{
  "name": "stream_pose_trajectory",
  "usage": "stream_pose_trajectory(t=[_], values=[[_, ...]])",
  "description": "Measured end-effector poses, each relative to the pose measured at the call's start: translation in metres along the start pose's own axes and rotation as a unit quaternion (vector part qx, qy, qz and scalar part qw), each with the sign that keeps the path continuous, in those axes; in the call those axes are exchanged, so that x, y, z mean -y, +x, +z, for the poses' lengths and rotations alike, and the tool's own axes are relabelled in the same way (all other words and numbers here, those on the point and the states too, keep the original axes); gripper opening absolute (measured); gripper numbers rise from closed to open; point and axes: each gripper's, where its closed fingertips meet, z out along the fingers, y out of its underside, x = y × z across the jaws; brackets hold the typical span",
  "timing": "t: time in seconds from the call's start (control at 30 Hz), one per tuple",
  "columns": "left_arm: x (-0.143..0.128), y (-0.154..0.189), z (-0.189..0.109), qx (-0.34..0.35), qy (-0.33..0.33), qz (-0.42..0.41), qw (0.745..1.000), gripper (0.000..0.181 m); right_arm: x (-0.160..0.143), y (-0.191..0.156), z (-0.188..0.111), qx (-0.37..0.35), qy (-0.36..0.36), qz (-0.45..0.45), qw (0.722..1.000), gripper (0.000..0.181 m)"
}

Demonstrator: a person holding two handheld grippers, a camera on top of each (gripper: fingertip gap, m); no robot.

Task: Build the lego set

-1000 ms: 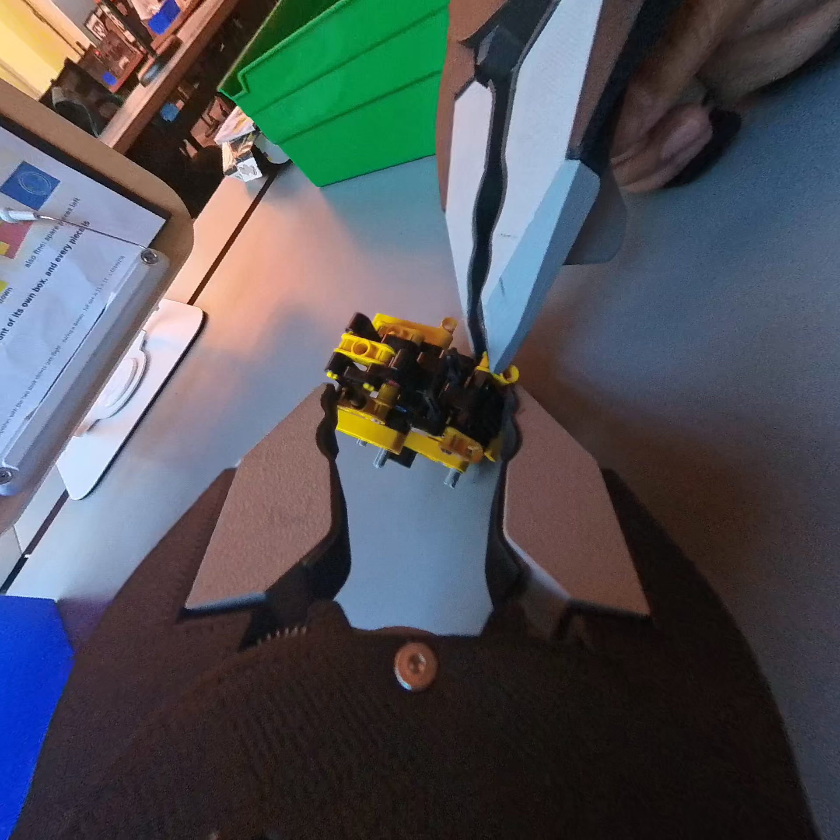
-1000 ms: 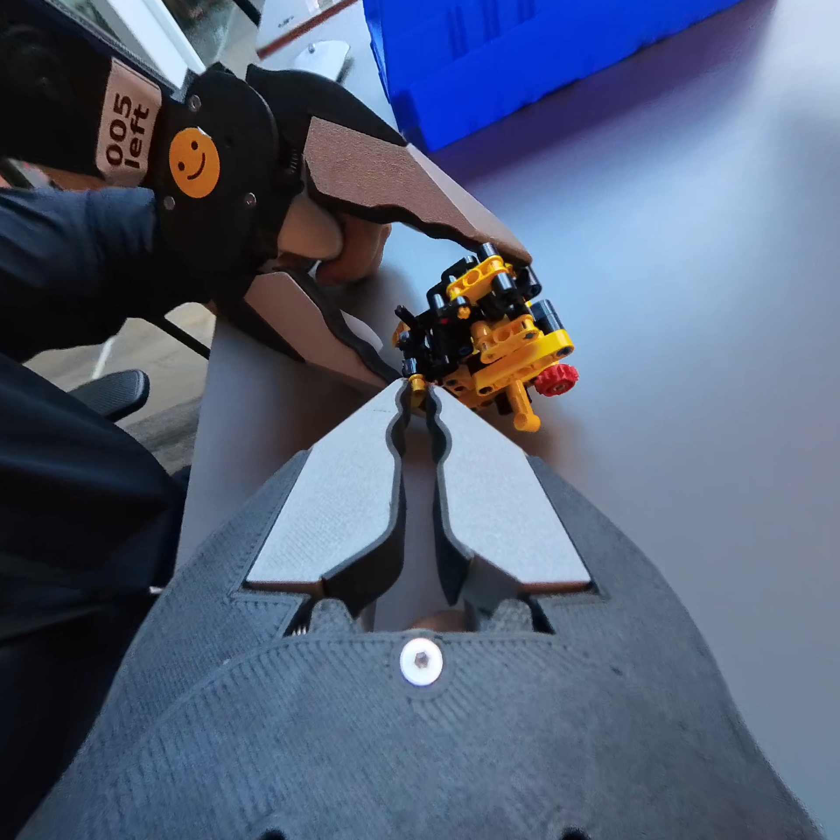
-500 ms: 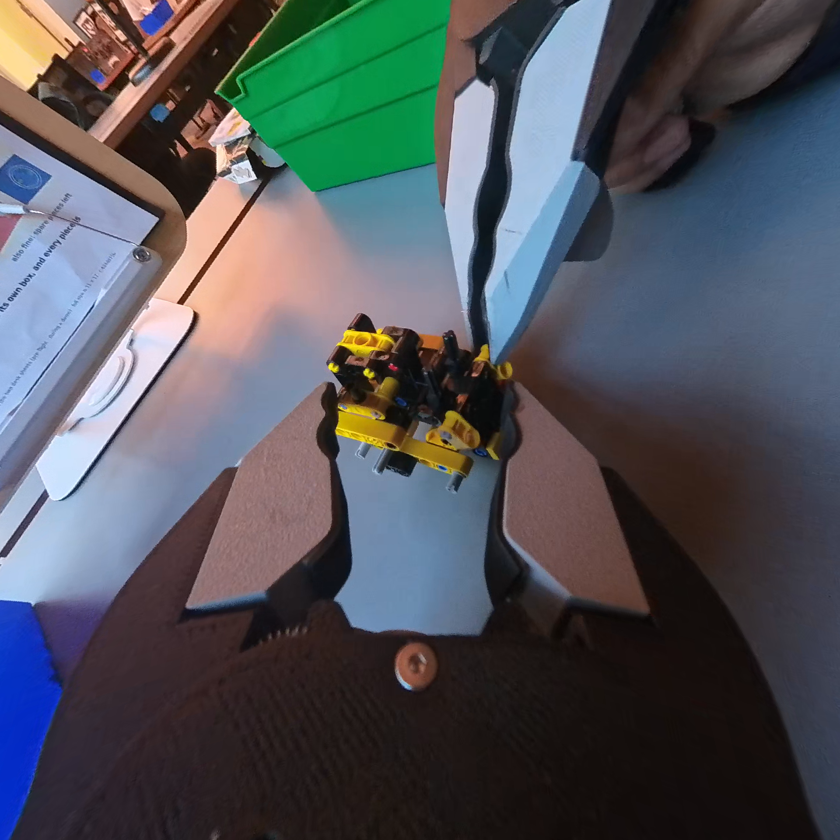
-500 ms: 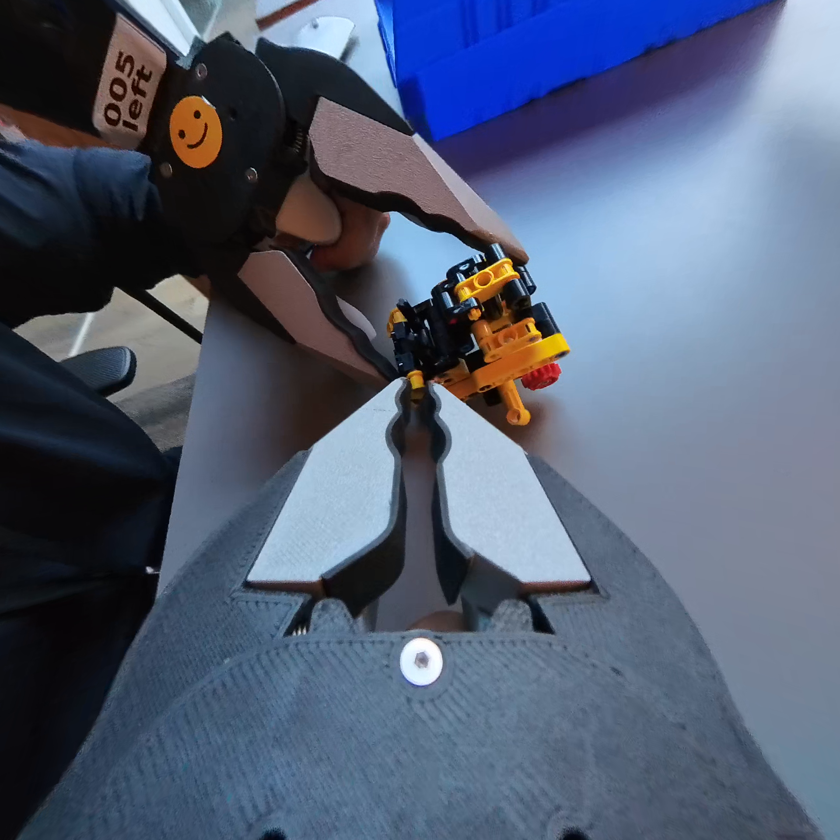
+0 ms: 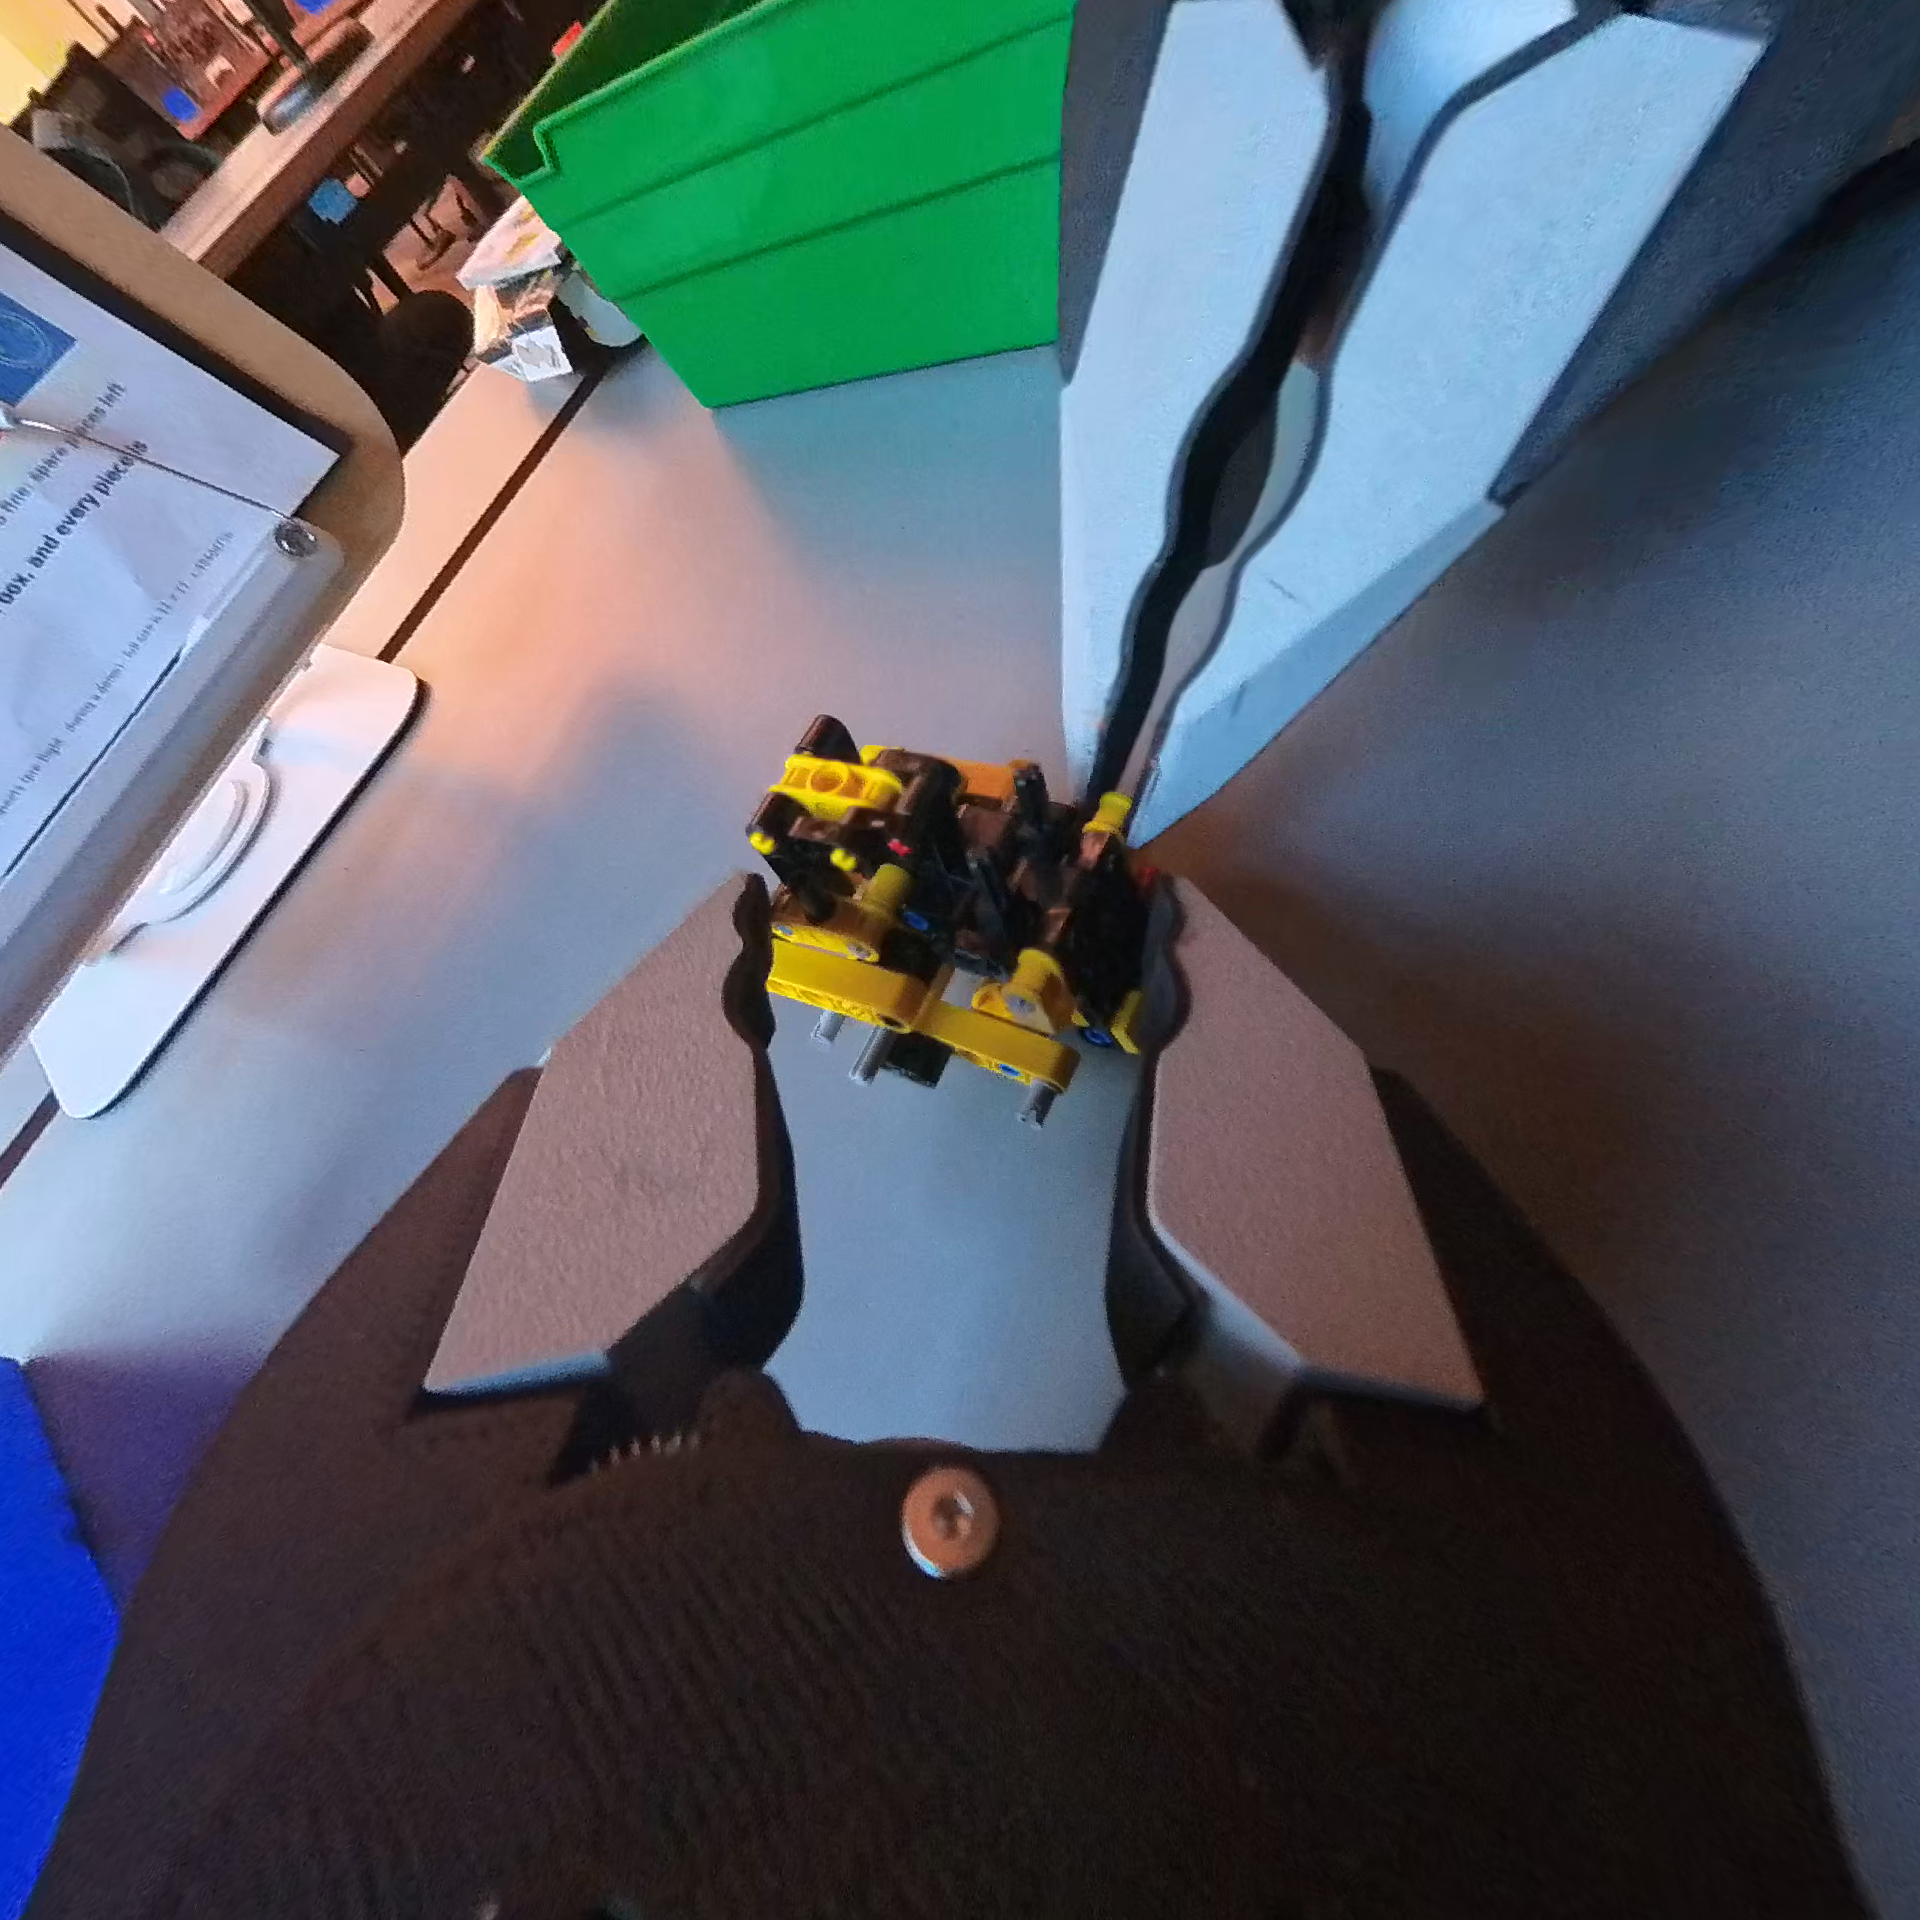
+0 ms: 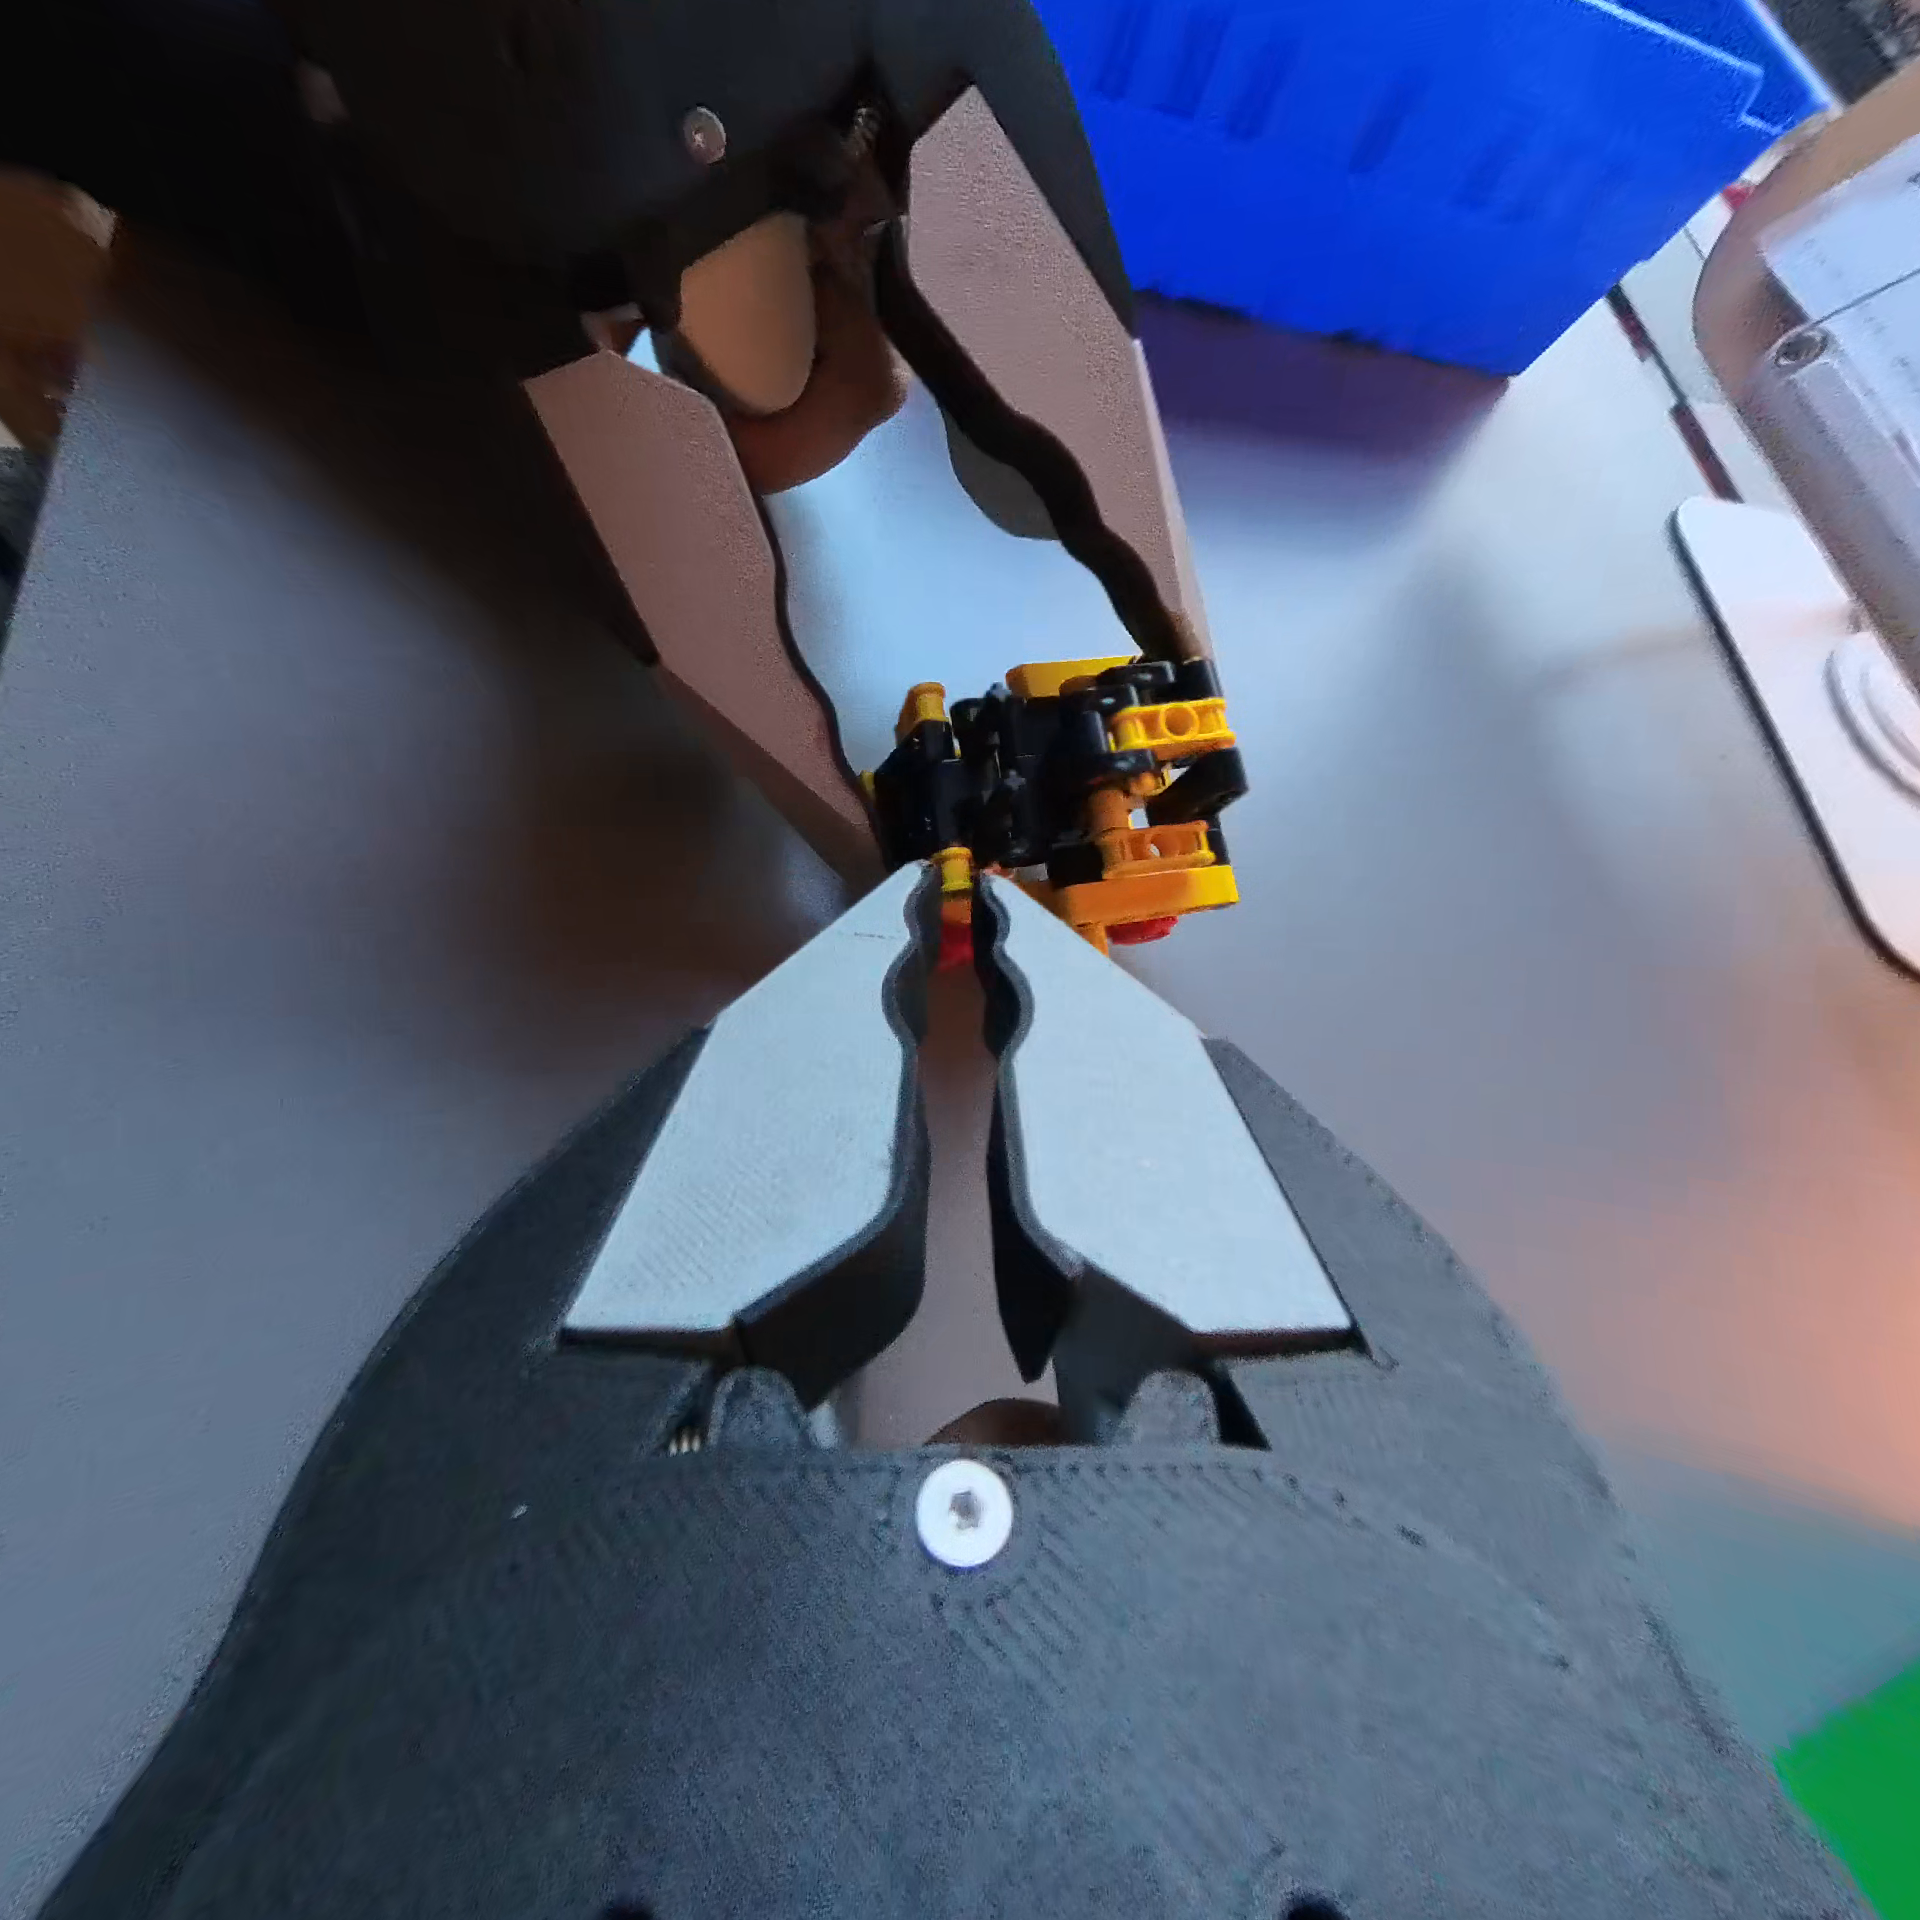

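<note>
Left wrist view: my left hand-held gripper (image 5: 961,935) clamps the half-built yellow-and-black lego model (image 5: 951,914) between its brown fingers (image 5: 644,1091), bracing it just above the grey tabletop (image 5: 1558,935) so it cannot twist while I work on it. From above, the right hand-held gripper (image 5: 1117,810) comes down with its grey tips nearly pressed together on a small yellow peg (image 5: 1114,808) at the model's far right corner, which I judge is being seated. A green bin (image 5: 831,208) stands well behind, and an instruction sheet on a stand (image 5: 156,582) sits off to the left; neither crowds the work.

Right wrist view: my right hand-held gripper (image 6: 951,883) pinches that yellow peg (image 6: 952,862) at its very tips, a thin hold that I think suits a straight push and little else. The model (image 6: 1070,790) hangs between the left gripper's brown fingers (image 6: 707,582), a red part (image 6: 1138,930) showing underneath. A blue bin (image 6: 1403,156) lies beyond, the stand's base (image 6: 1787,686) to the right. Open tabletop surrounds the model on both sides, so I have room to pull back; no table edge is close by.
</note>
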Motion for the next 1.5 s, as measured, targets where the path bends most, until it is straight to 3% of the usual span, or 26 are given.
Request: stream_pose_trajectory(t=[0.03,0.27,0.33,0.37,0.4,0.5,0.7,0.77,0.87,0.9,0.97,1.0,1.03,1.1,1.2,1.27,1.4,1.5], values=[[0.000,0.000,0.000,0.000,0.000,0.000,1.000,0.071,0.000,0.000,0.000,0.002,0.001,-0.003,1.000,0.003],[0.000,0.001,0.000,-0.001,0.002,0.004,1.000,0.071,-0.007,0.000,-0.003,0.038,-0.003,0.032,0.999,0.002],[-0.023,-0.033,-0.006,0.077,-0.041,0.034,0.996,0.070,-0.038,0.013,-0.006,0.010,-0.062,0.025,0.998,0.003],[-0.035,-0.047,-0.013,0.081,-0.052,-0.004,0.995,0.070,-0.037,0.013,-0.010,0.022,-0.032,0.055,0.998,0.003],[-0.036,-0.043,-0.015,0.033,-0.037,-0.057,0.997,0.069,-0.022,0.015,-0.016,0.043,0.021,0.099,0.994,0.003],[-0.020,-0.030,-0.013,0.025,-0.008,-0.024,0.999,0.069,-0.002,0.027,-0.020,0.042,0.056,0.123,0.990,0.003],[-0.022,-0.029,-0.009,0.028,-0.021,-0.021,0.999,0.069,-0.019,0.036,-0.011,-0.005,0.010,0.117,0.993,0.005],[-0.023,-0.030,-0.008,0.034,-0.027,-0.017,0.999,0.070,-0.027,0.042,-0.009,-0.029,-0.026,0.108,0.993,0.022],[-0.020,-0.026,-0.007,0.031,-0.024,-0.014,0.999,0.070,-0.053,0.033,0.000,-0.011,-0.114,0.095,0.989,0.017],[-0.020,-0.026,-0.007,0.033,-0.025,-0.009,0.999,0.070,-0.049,0.035,-0.001,-0.017,-0.104,0.097,0.990,0.017],[-0.020,-0.026,-0.007,0.035,-0.025,-0.005,0.999,0.070,-0.027,0.036,-0.007,-0.018,-0.037,0.095,0.995,0.000],[-0.020,-0.026,-0.007,0.035,-0.025,-0.005,0.999,0.071,-0.030,0.035,-0.007,-0.013,-0.041,0.099,0.994,0.001],[-0.020,-0.026,-0.007,0.034,-0.025,-0.006,0.999,0.070,-0.044,0.034,-0.003,-0.010,-0.079,0.105,0.991,0.019],[-0.020,-0.026,-0.007,0.034,-0.025,-0.006,0.999,0.071,-0.051,0.036,0.000,-0.016,-0.096,0.110,0.989,0.025],[-0.020,-0.026,-0.007,0.035,-0.024,-0.004,0.999,0.071,-0.022,0.047,-0.015,-0.051,-0.025,0.099,0.993,0.027],[-0.020,-0.026,-0.006,0.036,-0.024,-0.002,0.999,0.071,-0.017,0.065,-0.029,-0.110,-0.030,0.090,0.989,0.035],[-0.020,-0.026,-0.006,0.038,-0.025,0.000,0.999,0.071,-0.011,0.135,-0.114,-0.330,-0.058,0.082,0.939,0.030],[-0.020,-0.027,-0.007,0.043,-0.025,0.005,0.999,0.071,-0.022,0.171,-0.151,-0.345,-0.107,0.143,0.921,0.050]])
